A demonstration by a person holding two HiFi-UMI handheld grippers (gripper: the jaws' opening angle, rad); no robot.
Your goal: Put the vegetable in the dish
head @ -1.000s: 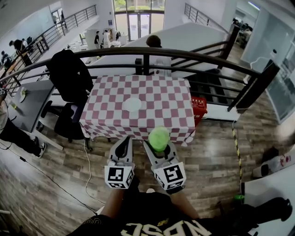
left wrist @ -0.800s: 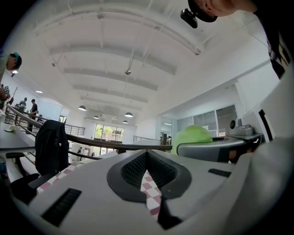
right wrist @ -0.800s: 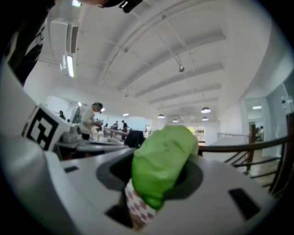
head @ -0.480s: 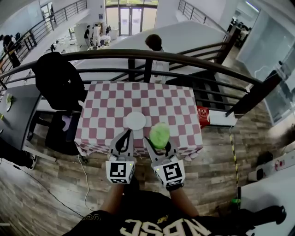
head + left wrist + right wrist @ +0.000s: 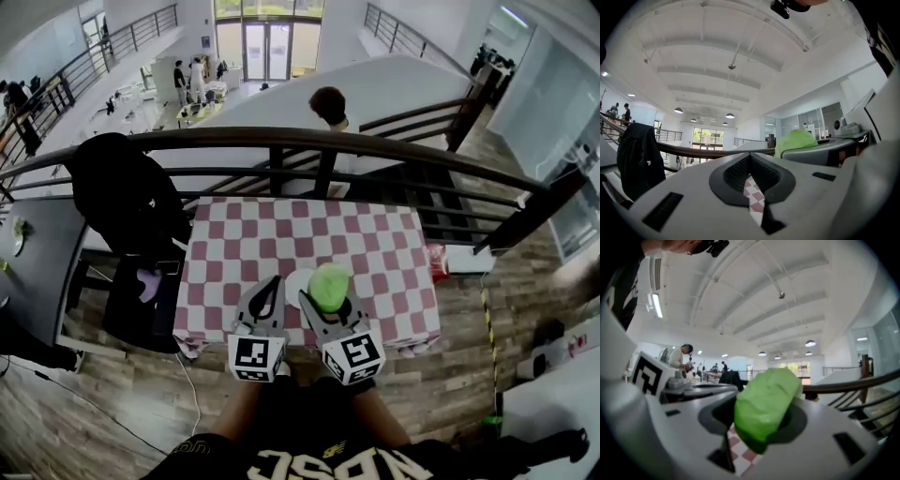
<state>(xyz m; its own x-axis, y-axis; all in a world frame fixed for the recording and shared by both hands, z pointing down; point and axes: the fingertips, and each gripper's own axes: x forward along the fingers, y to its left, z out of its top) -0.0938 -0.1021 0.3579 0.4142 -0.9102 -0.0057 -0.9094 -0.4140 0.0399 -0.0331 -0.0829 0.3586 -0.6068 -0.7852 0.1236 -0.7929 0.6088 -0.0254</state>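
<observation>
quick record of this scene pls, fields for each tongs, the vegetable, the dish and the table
left tongs: shut, nothing held
right tongs: shut on the green vegetable
dish: white, on the table, partly hidden behind the tongs
table: covered by a red and white checked cloth, next to a dark railing
task state: vegetable held above the table's near edge, not yet in the dish

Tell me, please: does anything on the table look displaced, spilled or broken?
Nothing stands out. The checked tablecloth lies flat, the white dish sits on it, and the right gripper holds the green vegetable whole. The left gripper is shut and empty.
</observation>
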